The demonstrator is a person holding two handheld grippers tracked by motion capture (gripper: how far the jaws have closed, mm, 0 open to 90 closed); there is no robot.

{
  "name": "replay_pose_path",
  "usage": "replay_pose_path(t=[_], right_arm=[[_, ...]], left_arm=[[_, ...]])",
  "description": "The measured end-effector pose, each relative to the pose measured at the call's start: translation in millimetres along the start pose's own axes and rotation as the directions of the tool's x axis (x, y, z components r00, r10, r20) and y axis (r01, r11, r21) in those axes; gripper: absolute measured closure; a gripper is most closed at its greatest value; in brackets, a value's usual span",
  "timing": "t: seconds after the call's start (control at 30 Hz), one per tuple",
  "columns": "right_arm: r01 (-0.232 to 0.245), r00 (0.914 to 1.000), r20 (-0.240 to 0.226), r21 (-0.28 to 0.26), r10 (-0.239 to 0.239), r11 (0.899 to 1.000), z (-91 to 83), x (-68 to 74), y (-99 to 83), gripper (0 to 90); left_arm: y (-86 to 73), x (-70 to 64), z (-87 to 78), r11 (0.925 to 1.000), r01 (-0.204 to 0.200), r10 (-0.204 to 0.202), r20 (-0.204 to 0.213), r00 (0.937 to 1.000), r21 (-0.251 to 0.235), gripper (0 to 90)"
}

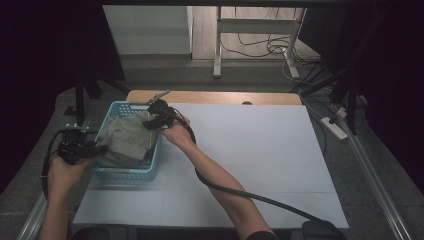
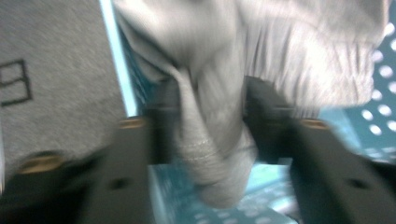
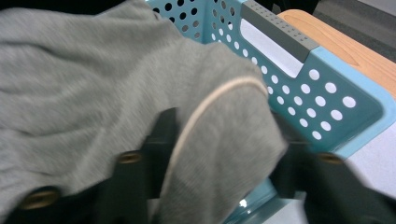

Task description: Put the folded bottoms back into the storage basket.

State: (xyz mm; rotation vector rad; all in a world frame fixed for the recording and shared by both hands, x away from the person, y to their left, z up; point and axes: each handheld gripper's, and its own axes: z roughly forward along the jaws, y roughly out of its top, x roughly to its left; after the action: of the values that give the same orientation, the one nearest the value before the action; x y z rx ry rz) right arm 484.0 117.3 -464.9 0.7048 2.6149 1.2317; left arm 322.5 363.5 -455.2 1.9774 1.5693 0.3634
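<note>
Work in hand: both hands have hold of a grey knitted garment (image 1: 126, 137) that lies bunched inside a light blue perforated basket (image 1: 131, 173) at the left edge of the white tabletop (image 1: 260, 150).
Left hand-held gripper (image 1: 100, 149): at the basket's near left corner, jaws closed on a thick fold of the garment (image 2: 210, 135); the fold hangs down between them.
Right hand-held gripper (image 1: 151, 123): at the basket's far right side, jaws pinching a fold with a pale seam or hem edge (image 3: 210, 121).
Key relation: the garment stretches between the two grips, its length running diagonally from near left to far right across the basket; neither hand is nearer, each already holds an end.
Likely next: lifting both ends up and out, over the basket (image 3: 322, 88) rim.
Garment: soft, ribbed in places, limp, will sag in the middle.
Basket: rigid plastic, round holes, grey handle bar (image 3: 280, 30).
Tabletop: flat, matt white, wooden strip at far edge.
</note>
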Motion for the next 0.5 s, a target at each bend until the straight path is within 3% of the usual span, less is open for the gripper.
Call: replay_pose_path(t=[0.1,0.2,0.27,0.33,0.5], right_arm=[[0.0,0.9998,0.018,-0.037,0.001,0.999,-5.7,-3.1,1.8,34.9],[-0.01,0.9997,0.024,-0.049,0.011,0.999,-11.4,-6.4,4.6,29.3],[-0.002,0.9998,0.017,-0.042,0.003,0.999,-15.0,-7.7,5.6,26.7],[0.006,0.9999,0.014,-0.053,-0.005,0.999,-19.9,-8.3,4.9,23.4],[-0.011,0.9998,-0.018,-0.053,0.01,0.999,-28.4,-12.3,1.7,14.6]], left_arm=[[1.5,1.2,-5.9,0.9989,0.011,-0.011,0.002,0.9999,-0.045,37.6],[2.4,0.4,-7.8,0.9966,0.008,-0.006,0.023,0.9997,-0.082,29.6],[4.3,-2.9,-6.4,0.9964,0.003,0.0,0.029,0.9996,-0.085,21.6],[5.9,-5.8,-4.5,0.9966,-0.005,0.008,0.04,0.9992,-0.082,19.3],[9.9,-12.9,1.0,0.9964,-0.012,0.022,0.112,0.9935,-0.084,8.9]])
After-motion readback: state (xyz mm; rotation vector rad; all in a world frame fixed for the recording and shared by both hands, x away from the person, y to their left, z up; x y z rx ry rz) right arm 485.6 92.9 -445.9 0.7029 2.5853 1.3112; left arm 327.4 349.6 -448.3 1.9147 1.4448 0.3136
